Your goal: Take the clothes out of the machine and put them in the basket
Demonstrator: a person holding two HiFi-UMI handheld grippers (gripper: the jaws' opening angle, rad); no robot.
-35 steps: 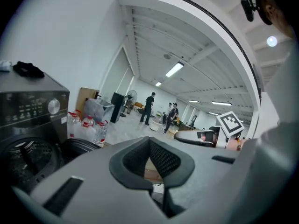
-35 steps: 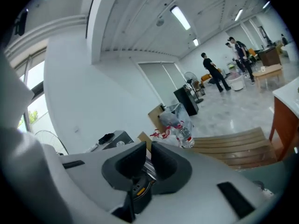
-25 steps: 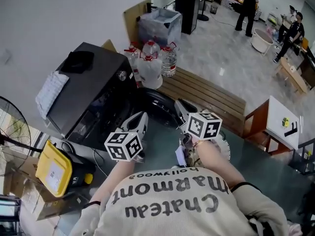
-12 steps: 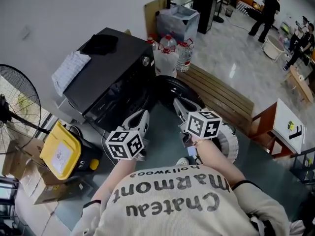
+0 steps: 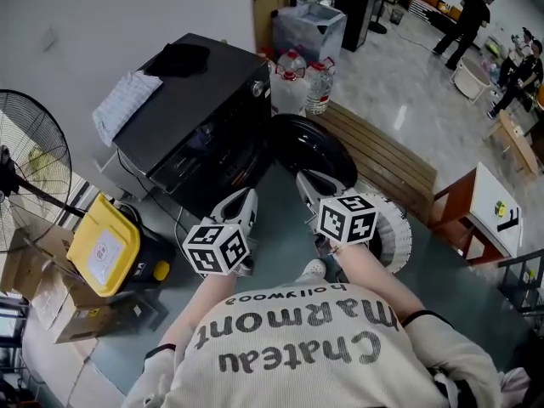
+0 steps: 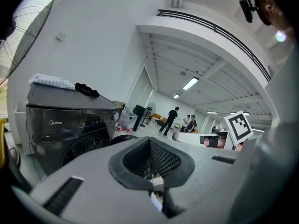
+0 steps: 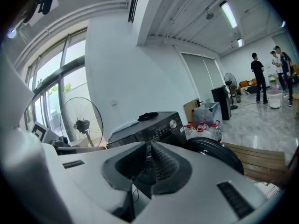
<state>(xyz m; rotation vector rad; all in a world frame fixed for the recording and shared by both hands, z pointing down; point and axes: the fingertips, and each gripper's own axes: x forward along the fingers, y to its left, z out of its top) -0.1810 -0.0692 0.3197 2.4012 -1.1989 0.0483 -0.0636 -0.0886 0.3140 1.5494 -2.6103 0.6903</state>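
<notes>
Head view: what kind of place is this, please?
Probably an open workshop or lab hall, not a home: a washing machine by a pedestal fan, people standing across the wide floor.

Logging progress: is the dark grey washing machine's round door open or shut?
Open. The round black door stands swung away from the dark grey washing machine.

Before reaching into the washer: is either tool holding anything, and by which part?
Nothing is held: the left tool and the right tool are both shut with nothing between the jaws.
</notes>
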